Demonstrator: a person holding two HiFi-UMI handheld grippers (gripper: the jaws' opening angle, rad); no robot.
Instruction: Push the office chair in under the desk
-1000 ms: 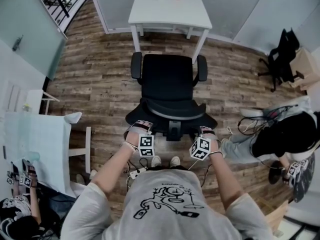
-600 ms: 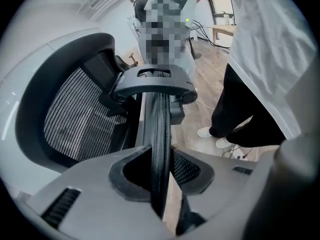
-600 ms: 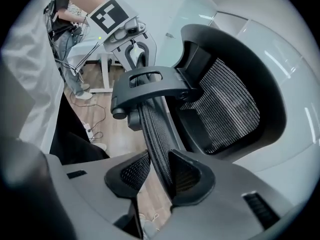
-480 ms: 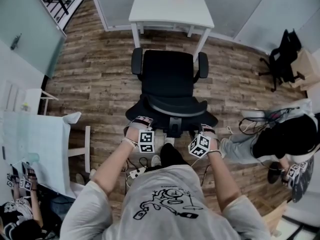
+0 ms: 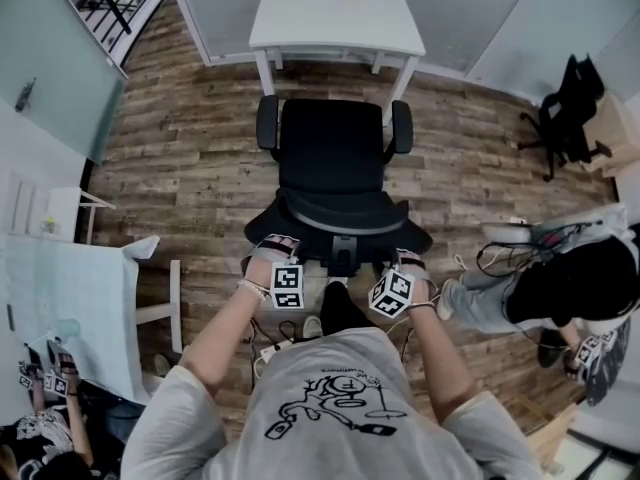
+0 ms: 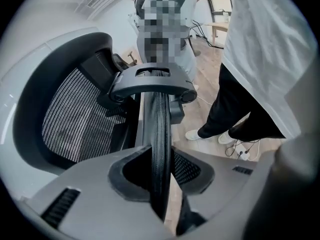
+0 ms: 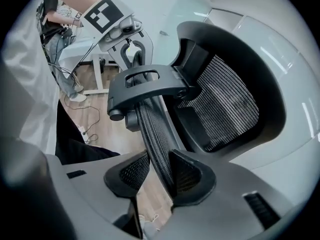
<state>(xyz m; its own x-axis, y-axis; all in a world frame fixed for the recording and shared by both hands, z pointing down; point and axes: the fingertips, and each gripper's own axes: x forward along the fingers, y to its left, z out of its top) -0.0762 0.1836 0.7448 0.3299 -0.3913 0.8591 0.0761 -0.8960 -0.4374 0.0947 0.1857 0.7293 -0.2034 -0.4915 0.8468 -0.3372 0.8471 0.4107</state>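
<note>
From the head view, the office chair stands on the wooden floor, facing the white desk. The front of its seat has reached about the line of the desk's front legs, and the armrests sit just inside them. The seat is not under the top yet, so I judge the push well begun but mostly left to do. What remains is rolling it straight ahead until the seat goes under. The left gripper and the right gripper are both at the upper edge of the backrest, one toward each end, with my arms stretched toward it.

In the left gripper view, the dark rim of the backrest runs straight up between the jaws. The pads are pinching it, and the mesh panel curves away to the left.

In the right gripper view, the same rim passes between the jaws, but these are opening. The rim leans against one pad, and a sliver of floor shows on the other side, so I read this side as loose, not clamped. For now only the left side really holds the chair. If I push like this it could slew sideways and catch an armrest on a desk leg.
</note>
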